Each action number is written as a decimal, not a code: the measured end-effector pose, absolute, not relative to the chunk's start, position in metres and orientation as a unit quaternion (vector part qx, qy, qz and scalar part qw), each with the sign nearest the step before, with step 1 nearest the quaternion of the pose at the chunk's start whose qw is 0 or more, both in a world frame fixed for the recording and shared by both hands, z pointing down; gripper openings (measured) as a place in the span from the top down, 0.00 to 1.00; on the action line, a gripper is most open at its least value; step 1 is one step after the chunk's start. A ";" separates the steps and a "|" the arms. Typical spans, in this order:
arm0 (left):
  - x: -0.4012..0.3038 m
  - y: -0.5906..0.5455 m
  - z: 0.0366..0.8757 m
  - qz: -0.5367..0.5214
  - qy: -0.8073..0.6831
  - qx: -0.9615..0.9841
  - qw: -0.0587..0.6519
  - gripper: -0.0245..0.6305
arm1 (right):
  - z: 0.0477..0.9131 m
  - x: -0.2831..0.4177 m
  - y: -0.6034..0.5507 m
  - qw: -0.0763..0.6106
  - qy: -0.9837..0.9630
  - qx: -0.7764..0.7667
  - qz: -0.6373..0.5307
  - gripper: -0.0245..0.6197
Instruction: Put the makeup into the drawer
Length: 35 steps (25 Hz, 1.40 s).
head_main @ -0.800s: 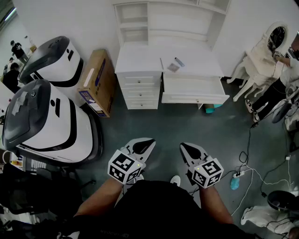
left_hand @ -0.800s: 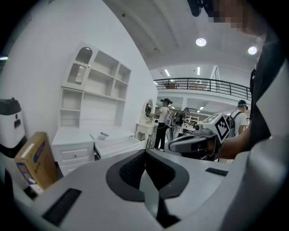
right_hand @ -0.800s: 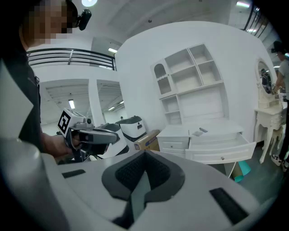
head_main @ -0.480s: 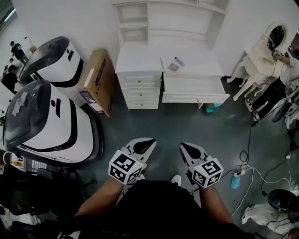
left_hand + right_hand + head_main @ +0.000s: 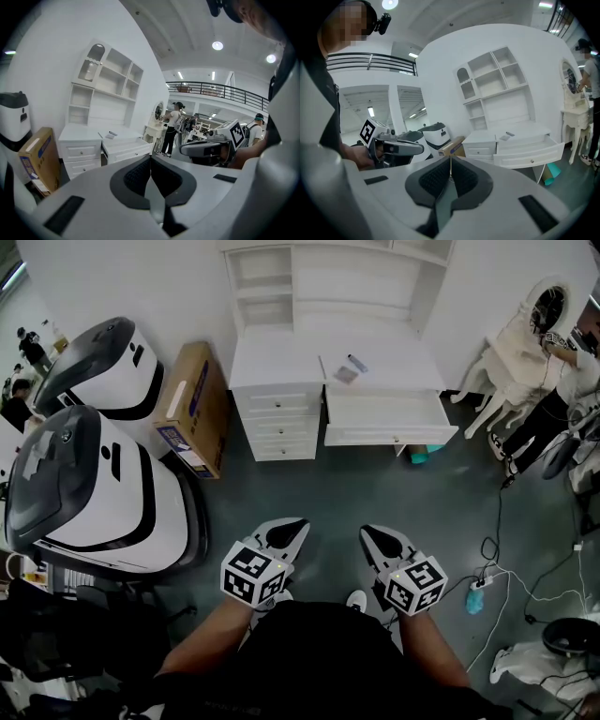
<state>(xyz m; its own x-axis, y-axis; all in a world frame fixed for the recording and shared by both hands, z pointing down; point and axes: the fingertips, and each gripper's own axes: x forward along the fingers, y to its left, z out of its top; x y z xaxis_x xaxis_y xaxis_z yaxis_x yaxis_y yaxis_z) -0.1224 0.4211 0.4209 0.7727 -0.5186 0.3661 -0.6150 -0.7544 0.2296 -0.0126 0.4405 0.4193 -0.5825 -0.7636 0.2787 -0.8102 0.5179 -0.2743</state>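
The makeup lies on the white desk (image 5: 281,357) far ahead: a small tube (image 5: 357,363), a flat square piece (image 5: 346,375) and a thin stick (image 5: 322,367). The wide drawer (image 5: 389,420) under them stands pulled out. Both grippers hover over the floor close to the person's body, well short of the desk. My left gripper (image 5: 303,521) is shut with nothing in it, and its pads meet in the left gripper view (image 5: 150,157). My right gripper (image 5: 364,530) is shut and empty too (image 5: 450,160). From the right gripper view, the drawer (image 5: 529,151) is open at the right.
Two large white-and-black machines (image 5: 89,474) and a cardboard box (image 5: 192,404) stand left of the desk. Three small shut drawers (image 5: 279,423) fill the desk's left half. A teal thing (image 5: 419,456) lies under the open drawer. Cables (image 5: 520,573), a person (image 5: 562,381) and white furniture (image 5: 511,362) are at the right.
Both grippers keep their places and stay shut. Only the head view has shifted a little.
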 end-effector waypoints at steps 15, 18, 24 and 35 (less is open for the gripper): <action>-0.180 0.426 0.443 0.164 -0.276 0.932 0.170 0.94 | 0.431 -0.065 0.438 0.069 -0.847 0.486 0.204 0.92; -0.188 0.431 0.447 0.162 -0.267 0.934 0.173 0.94 | 0.433 -0.070 0.441 0.065 -0.838 0.500 0.210 0.92; -0.206 0.428 0.453 0.164 -0.263 0.935 0.172 0.94 | 0.446 -0.089 0.454 0.072 -0.832 0.501 0.226 0.92; -0.206 0.402 0.462 0.167 -0.280 0.928 0.179 0.94 | 0.456 -0.075 0.417 0.047 -0.828 0.501 0.249 0.92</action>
